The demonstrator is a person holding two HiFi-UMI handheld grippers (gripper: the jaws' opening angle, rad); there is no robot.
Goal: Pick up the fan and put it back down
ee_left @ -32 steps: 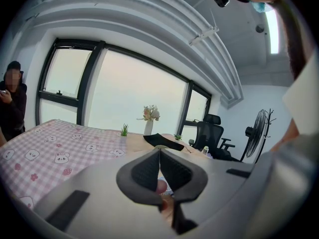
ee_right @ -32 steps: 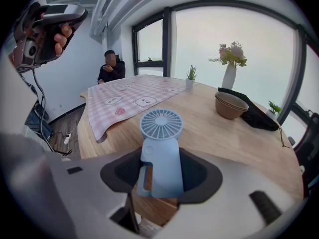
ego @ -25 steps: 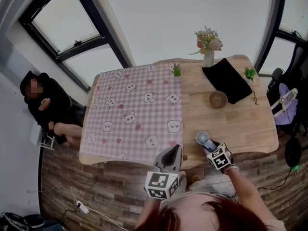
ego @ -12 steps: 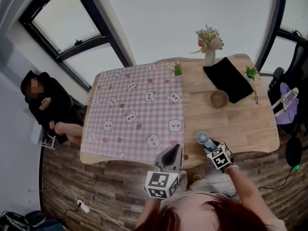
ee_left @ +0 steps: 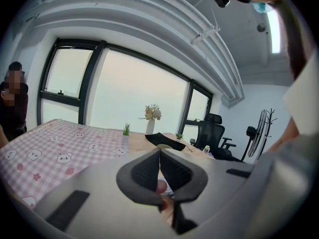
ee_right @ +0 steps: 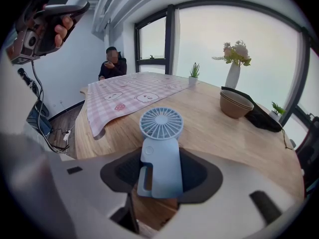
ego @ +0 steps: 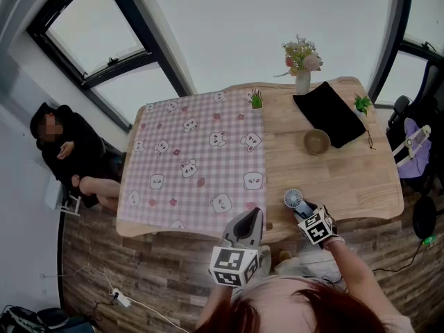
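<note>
The light-blue handheld fan is at the wooden table's near edge, its round head pointing away from me. My right gripper is shut on the fan's handle. In the right gripper view the fan fills the gap between the dark pads of my right gripper. I cannot tell whether it rests on the wood or hangs just above it. My left gripper hovers at the table's front edge, left of the fan. In its own view the left gripper is shut with nothing between the pads.
A pink checked tablecloth covers the table's left half. At the back right are a brown bowl, a black cloth, a vase of flowers and two small plants. A person sits to the left.
</note>
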